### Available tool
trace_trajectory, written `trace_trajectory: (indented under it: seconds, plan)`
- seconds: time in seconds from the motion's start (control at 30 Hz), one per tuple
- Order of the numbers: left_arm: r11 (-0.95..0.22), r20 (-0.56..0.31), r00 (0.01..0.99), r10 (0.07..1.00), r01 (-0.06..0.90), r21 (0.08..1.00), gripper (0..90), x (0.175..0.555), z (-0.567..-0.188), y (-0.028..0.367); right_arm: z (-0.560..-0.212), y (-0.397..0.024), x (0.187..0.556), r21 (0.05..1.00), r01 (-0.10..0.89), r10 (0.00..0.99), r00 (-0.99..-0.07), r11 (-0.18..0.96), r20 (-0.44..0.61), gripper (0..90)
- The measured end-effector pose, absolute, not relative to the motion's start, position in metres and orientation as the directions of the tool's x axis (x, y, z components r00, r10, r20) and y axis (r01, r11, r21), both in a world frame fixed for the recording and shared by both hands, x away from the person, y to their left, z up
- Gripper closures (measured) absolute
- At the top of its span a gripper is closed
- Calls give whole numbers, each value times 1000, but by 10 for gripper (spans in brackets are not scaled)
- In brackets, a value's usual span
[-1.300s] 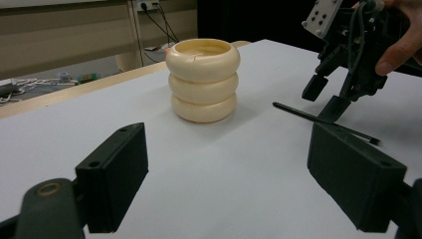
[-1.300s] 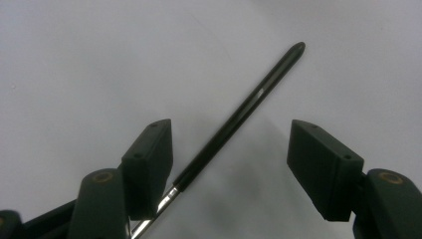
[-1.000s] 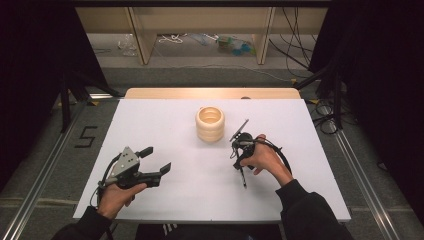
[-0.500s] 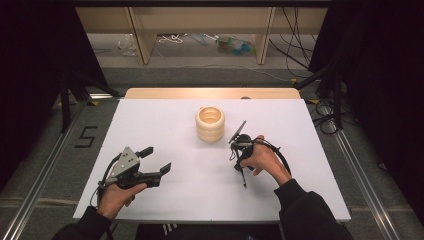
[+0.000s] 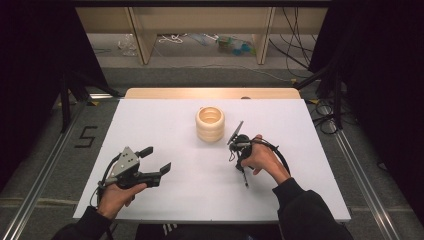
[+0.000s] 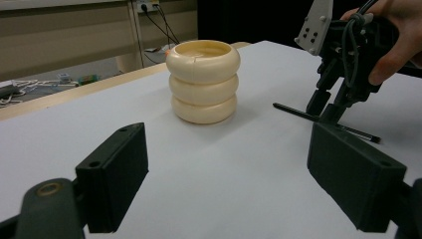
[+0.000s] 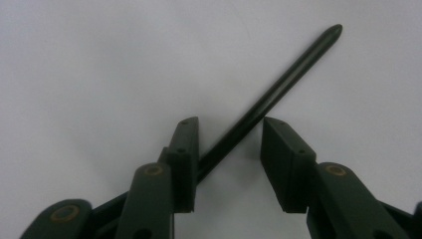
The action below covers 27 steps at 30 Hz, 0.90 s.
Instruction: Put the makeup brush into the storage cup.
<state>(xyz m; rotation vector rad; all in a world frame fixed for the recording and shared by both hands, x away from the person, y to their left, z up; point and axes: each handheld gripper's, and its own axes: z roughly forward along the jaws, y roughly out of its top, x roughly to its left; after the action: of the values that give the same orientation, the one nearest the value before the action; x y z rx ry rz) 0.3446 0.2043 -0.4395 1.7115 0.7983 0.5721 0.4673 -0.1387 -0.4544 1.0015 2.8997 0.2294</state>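
My right fingers [image 7: 226, 164] had just been closing astride the pen [image 7: 278, 87], unclamped, to lift it; cup [image 5: 210, 123] at 11 o'clock. Left fingers [image 6: 239, 184] stood apart.

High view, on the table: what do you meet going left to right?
Left gripper, jaws open → cream ringed holder → right gripper, pointing down with the black pen between its jaws, which have just been closing.

Black pen [image 7: 272, 97] — flat on white table [image 5: 165, 125].
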Motion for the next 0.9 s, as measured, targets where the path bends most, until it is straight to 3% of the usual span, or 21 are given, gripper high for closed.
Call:
trace_trajectory:
  seconds: [0.3, 0.9]
  plan:
    - [-165, -21, 655, 755, 221, 961, 163, 345, -439, 204, -454, -138, 469, 149, 593, 600, -800, 792, -11, 746]
    - [-166, -21, 656, 754, 222, 961, 164, 344, -440, 204, -454, -133, 472, 111, 592, 597, -802, 799, -18, 812]
